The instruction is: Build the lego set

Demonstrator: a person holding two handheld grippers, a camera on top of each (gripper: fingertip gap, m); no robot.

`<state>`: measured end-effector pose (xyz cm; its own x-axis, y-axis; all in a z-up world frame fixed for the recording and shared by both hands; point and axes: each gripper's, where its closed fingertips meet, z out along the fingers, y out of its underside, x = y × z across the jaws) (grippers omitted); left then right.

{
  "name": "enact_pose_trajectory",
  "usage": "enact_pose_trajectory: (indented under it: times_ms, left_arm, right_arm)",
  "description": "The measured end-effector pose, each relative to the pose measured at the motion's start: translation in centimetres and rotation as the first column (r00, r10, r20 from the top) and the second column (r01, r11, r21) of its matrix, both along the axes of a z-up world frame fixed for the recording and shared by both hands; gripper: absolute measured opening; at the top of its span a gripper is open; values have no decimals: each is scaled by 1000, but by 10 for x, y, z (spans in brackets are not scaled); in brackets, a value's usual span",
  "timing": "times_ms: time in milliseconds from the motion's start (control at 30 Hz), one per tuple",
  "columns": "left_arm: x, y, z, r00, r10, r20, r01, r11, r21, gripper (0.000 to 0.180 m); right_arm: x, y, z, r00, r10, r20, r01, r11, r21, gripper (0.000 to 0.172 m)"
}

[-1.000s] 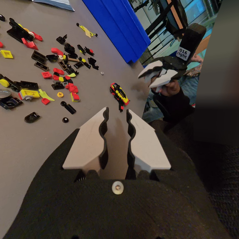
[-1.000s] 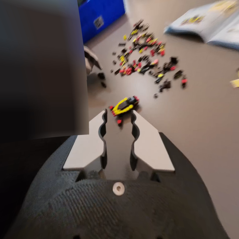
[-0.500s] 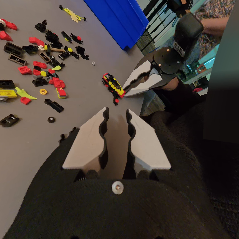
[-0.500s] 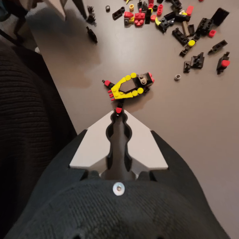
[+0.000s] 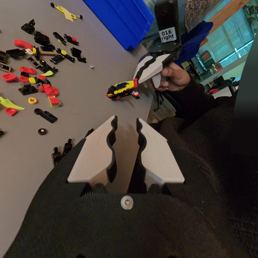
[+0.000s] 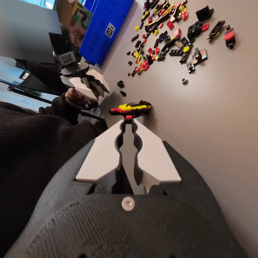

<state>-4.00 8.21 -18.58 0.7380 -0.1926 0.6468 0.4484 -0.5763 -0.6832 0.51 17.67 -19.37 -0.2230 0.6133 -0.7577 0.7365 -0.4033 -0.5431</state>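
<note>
Many small black, red and yellow bricks lie scattered on the grey tabletop, beside a blue bin; windows show behind. The right hand-held gripper is nearly closed, pinching a small brick model. The left hand-held gripper is partly open and empty, near the tabletop edge.

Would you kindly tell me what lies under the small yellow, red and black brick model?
Under the brick model is bare grey table. The right claw pinches its side peg, tilting it; its underside is hidden.
</note>
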Motion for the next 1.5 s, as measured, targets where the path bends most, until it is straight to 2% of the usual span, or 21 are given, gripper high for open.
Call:
enact_pose_trajectory:
  times_ms: [167,200,267,333,467,567,633,733,800,867,1000,1067,1267,1500]
  left_arm:
    - [0,3,-1,999,16,-28,-16,1000,1,28]
    - [-3,6,-2,998,41,-52,-41,999,1,37]
    - [-12,14,-6,983,117,-138,-118,993,1,71]
    - [-12,21,-7,967,137,-213,-136,991,20,82]
    - [11,37,-14,946,88,-311,-83,996,30,89]
    - [34,46,-32,920,-8,-392,-6,999,-35,89]
    - [41,56,-31,915,-19,-403,8,1000,-29,87]
    - [48,62,-29,932,-30,-361,23,999,-22,70]
    - [48,61,-25,946,-25,-324,24,1000,-6,40]
    - [44,59,-21,956,-14,-293,17,1000,7,26]
    - [41,58,-16,978,-6,-208,10,1000,19,24]
    - [38,58,-16,977,8,-214,-3,1000,23,23]
    - [34,57,-7,952,26,-305,1,996,89,23]
    - [38,54,0,896,23,-443,49,987,150,23]
  right_arm:
    - [-1,-4,3,1000,-13,24,16,995,-103,6]
    - [-2,-4,5,999,-19,28,23,991,-133,6]
    - [-2,-4,7,999,-28,36,34,982,-186,6]
    - [-3,-5,9,999,-32,44,41,973,-228,6]
    - [-4,-10,9,998,-23,60,39,962,-270,6]
    - [-4,-14,8,997,-14,71,34,956,-291,6]
    - [-4,-17,8,997,-11,82,36,950,-310,6]
    - [-4,-22,9,995,-5,103,41,936,-348,6]
    - [-3,-22,10,995,-3,104,42,929,-369,6]
    - [-3,-23,14,996,5,93,33,917,-399,7]
    - [-3,-22,16,997,5,71,24,919,-394,8]
    - [-3,-20,22,999,1,43,17,914,-406,7]
    - [-4,-8,28,999,-35,-13,28,927,-374,9]
    - [-5,-7,30,995,-21,-97,0,977,-214,9]
